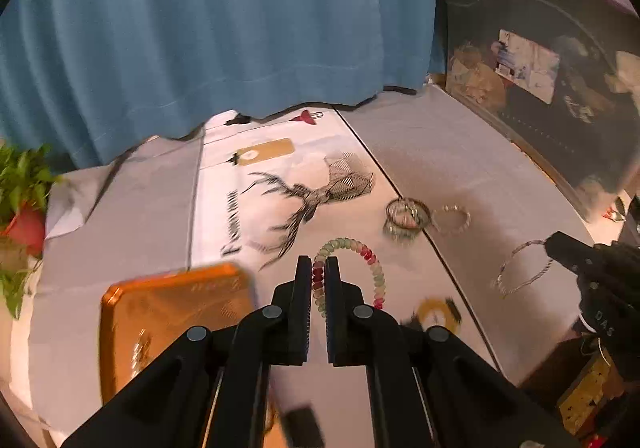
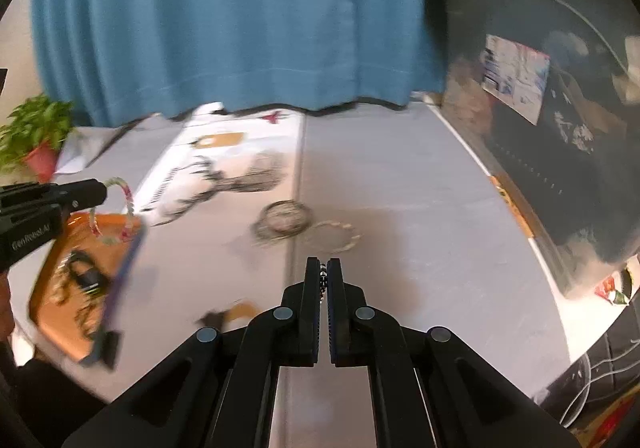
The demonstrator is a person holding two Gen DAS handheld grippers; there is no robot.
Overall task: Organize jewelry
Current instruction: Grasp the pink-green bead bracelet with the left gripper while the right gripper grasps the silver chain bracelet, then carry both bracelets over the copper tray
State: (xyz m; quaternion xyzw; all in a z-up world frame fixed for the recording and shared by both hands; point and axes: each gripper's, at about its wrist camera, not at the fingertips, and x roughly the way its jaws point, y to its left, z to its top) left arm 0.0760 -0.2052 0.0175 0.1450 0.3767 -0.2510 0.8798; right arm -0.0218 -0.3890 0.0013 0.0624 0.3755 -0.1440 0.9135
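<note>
In the left wrist view my left gripper (image 1: 319, 268) is shut on a bracelet of green, red and pale beads (image 1: 362, 250), whose loop hangs out to the right above the table. My right gripper (image 2: 323, 276) is shut on a thin twisted chain (image 2: 323, 282). From the left wrist view that chain (image 1: 520, 268) shows as a loop hanging from the right gripper (image 1: 551, 242). An orange tray (image 1: 168, 308) with jewelry in it lies at the lower left. Silver bangles (image 1: 407, 214) and a pearl bracelet (image 1: 452, 218) lie on the table beyond both grippers.
A deer-print cloth (image 1: 312, 192) covers the middle of the table. A blue curtain (image 1: 220, 28) hangs behind it, with a potted plant (image 1: 24, 200) on the left and a dark storage bin (image 1: 560, 88) on the right. A blurred yellow ring (image 1: 436, 312) lies near the left gripper.
</note>
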